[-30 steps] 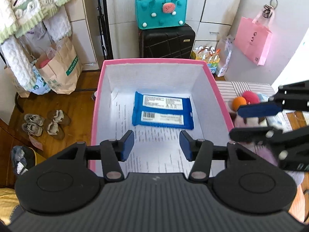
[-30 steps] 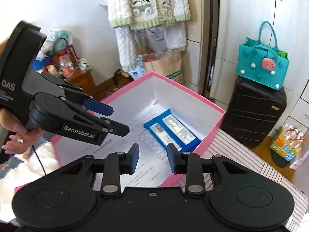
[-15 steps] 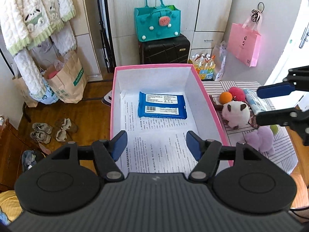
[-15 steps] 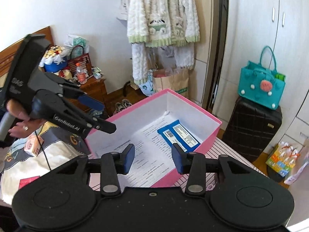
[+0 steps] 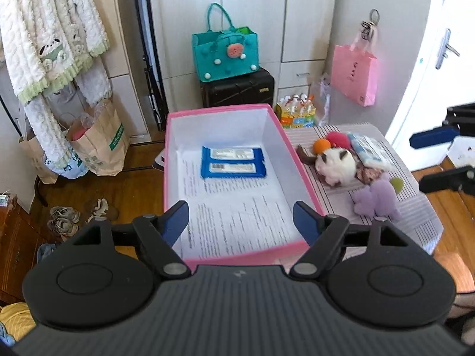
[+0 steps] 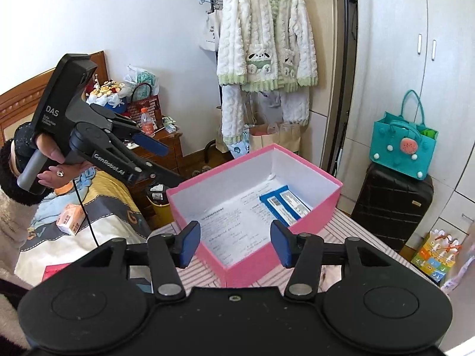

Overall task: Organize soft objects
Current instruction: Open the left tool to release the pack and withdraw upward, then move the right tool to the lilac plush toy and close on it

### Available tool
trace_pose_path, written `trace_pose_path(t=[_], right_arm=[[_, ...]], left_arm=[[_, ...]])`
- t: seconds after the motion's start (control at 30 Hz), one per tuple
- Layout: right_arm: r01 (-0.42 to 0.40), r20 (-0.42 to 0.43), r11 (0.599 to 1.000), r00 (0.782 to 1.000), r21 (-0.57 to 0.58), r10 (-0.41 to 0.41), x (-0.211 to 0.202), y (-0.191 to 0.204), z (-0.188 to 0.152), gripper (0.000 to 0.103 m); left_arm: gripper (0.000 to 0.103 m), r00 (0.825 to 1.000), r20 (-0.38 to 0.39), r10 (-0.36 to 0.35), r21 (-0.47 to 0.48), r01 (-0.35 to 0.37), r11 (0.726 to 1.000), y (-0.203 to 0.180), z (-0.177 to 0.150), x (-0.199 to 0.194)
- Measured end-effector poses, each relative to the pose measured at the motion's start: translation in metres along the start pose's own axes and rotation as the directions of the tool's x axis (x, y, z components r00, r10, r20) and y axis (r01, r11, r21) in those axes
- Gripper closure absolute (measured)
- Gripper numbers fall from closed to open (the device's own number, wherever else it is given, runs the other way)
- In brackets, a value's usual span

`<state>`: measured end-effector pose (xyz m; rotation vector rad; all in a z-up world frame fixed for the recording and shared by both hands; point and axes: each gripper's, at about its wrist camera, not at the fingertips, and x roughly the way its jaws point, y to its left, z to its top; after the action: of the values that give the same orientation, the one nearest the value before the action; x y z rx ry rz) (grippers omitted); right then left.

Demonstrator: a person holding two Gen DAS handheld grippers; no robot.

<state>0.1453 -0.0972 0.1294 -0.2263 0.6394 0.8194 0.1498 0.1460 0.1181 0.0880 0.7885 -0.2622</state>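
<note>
Both claws empty, jaws just widening: left gripper (image 5: 241, 221) and right gripper (image 6: 234, 243) above the pink box (image 5: 299, 160); blue packs (image 5: 233, 162) inside; plush toys (image 5: 337, 164) beside it on the striped table (image 5: 415, 207).

Right gripper (image 5: 442, 160) cut off at frame edge, toy pile (image 5: 350, 163) partly overlapping, perhaps soft toys, printed sheet (image 5: 237, 204) unreadable.

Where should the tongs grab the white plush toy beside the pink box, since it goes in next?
Judging by its shape, take the white plush toy across its round body, coming down from above. It lies on the striped table with the purple plush and a wipes pack close by, so side access looks crowded.
</note>
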Motion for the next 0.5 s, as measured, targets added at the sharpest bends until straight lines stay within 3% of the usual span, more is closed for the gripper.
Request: trace_pose_path(t=[0.17,0.23,0.4,0.5], right_arm=[[0.021,0.000,1.000,1.000,0.006,-0.021,-0.014,0.003,-0.021,0.040],[0.032,0.003,0.999,0.999,0.003,-0.032,-0.019,0.004,-0.030,0.032],[0.061,-0.002,0.998,0.998,0.034,-0.061,-0.028,0.000,-0.053,0.031],[0.065,-0.004,0.996,0.998,0.054,-0.065,-0.030,-0.004,-0.068,0.030]], left_arm=[[0.022,1.000,0.014,0.000,0.009,0.000,1.000,-0.017,-0.019,-0.014],[0.019,0.999,0.038,0.001,-0.003,-0.001,1.000,-0.025,-0.028,-0.024],[0.013,0.996,0.076,0.041,0.020,-0.042,0.999,-0.047,-0.042,-0.036],[0.011,0.997,0.078,0.026,0.039,-0.030,0.999,-0.059,-0.051,-0.037]])
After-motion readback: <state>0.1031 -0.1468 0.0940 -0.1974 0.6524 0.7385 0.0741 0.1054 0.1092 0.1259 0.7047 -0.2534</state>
